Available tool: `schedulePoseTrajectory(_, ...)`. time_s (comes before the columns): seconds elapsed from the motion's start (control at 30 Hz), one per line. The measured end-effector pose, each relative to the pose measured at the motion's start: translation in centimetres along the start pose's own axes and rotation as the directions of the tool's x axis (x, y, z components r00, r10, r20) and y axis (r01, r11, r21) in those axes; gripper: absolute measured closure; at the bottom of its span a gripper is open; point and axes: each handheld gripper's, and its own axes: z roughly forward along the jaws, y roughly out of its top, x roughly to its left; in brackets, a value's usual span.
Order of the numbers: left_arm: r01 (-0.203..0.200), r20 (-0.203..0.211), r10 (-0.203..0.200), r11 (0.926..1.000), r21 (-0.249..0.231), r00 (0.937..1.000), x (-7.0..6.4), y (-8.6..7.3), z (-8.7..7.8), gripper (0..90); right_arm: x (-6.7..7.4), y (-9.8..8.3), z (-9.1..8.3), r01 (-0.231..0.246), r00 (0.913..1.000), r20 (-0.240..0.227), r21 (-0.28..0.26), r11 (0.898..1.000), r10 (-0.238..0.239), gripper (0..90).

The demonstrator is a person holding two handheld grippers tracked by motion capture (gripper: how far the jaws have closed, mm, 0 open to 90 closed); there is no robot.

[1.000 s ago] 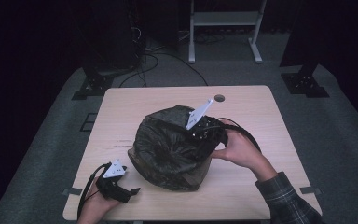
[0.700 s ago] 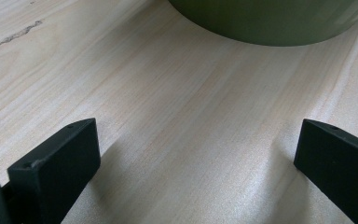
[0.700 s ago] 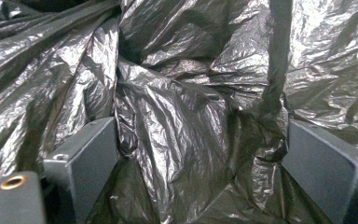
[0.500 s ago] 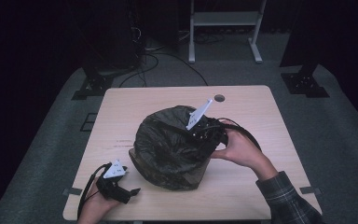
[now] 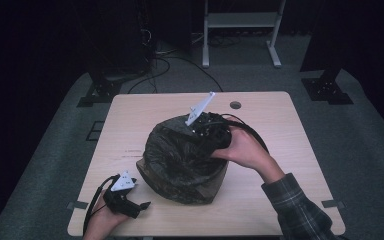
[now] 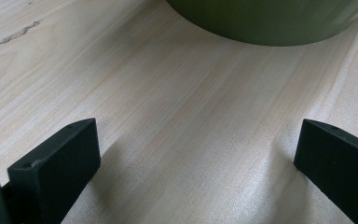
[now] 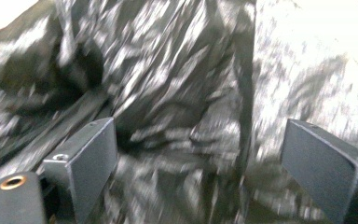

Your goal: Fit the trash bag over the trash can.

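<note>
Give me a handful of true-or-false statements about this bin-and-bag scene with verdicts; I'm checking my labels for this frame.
1. The left gripper rests low on the table with its jaws apart. True.
2. The right gripper has its jaws clamped shut on the bag. False: they stand wide apart over the crinkled black bag.
3. The green bin stands on the table ahead of the left gripper. True.
4. The bin lies tipped on the floor. False: it stands on the table.
5. The bag lines the bin's mouth. True.
</note>
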Motion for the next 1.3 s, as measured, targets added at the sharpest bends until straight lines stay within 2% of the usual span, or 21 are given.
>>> schedulePoseTrajectory(0.1, 0.0, 0.0, 0.0, 1.0, 0.0, 1.0, 0.0, 0.0, 0.0, 0.0, -0.5, 0.9, 1.0, -0.011, 0.9999, 0.007, 0.008, 1.0, 0.011, 9.4)
schedulePoseTrajectory(0.4, 0.0, 0.0, 0.0, 1.0, 0.0, 1.0, 0.0, 0.0, 0.0, 0.0, -1.3, 2.9, 4.7, -0.031, 0.9989, 0.036, 0.096, 0.995, 0.028, 9.3)
schedulePoseTrajectory(0.57, -0.001, 0.001, 0.001, 1.0, 0.0, 1.0, 0.0, 0.0, 0.0, 0.0, -1.1, 3.4, 6.6, -0.025, 0.9985, 0.052, 0.167, 0.986, 0.017, 9.3)
schedulePoseTrajectory(0.73, -0.002, 0.001, 0.002, 1.0, 0.0, 1.0, 0.0, 0.0, 0.0, 0.0, -1.2, 3.3, 8.0, -0.031, 0.9983, 0.055, 0.213, 0.977, 0.019, 9.3)
schedulePoseTrajectory(0.83, -0.002, 0.002, 0.002, 1.0, 0.001, 1.0, 0.0, 0.0, 0.0, 0.0, -1.1, 3.4, 7.7, -0.025, 0.998, 0.062, 0.196, 0.98, 0.013, 9.3)
schedulePoseTrajectory(1.0, -0.003, 0.002, 0.003, 1.0, 0.0, 1.0, 0.0, 0.0, 0.0, 0.0, -0.4, 3.9, 4.8, -0.016, 0.9969, 0.078, 0.12, 0.993, 0.007, 9.3)
schedulePoseTrajectory(1.07, -0.003, 0.002, 0.003, 1.0, 0.0, 1.0, 0.0, 0.0, 0.0, 0.0, 0.0, 4.2, 3.7, 0.003, 0.9964, 0.084, 0.099, 0.995, -0.011, 9.3)
schedulePoseTrajectory(1.17, -0.004, 0.003, 0.004, 1.0, 0.001, 1.0, 0.0, 0.0, 0.0, 0.0, 0.8, 4.8, 2.4, 0.011, 0.9978, 0.064, 0.056, 0.998, -0.015, 9.3)
schedulePoseTrajectory(1.23, -0.004, 0.003, 0.004, 1.0, 0.001, 1.0, 0.0, 0.1, 0.0, 0.0, 1.3, 5.2, 2.2, 0.025, 0.9987, 0.044, 0.032, 0.999, -0.027, 9.3)
schedulePoseTrajectory(1.3, -0.004, 0.003, 0.004, 1.0, 0.0, 1.0, -0.1, 0.1, 0.1, 0.0, 1.9, 5.5, 2.7, 0.036, 0.9986, 0.037, 0.046, 0.998, -0.037, 9.3)
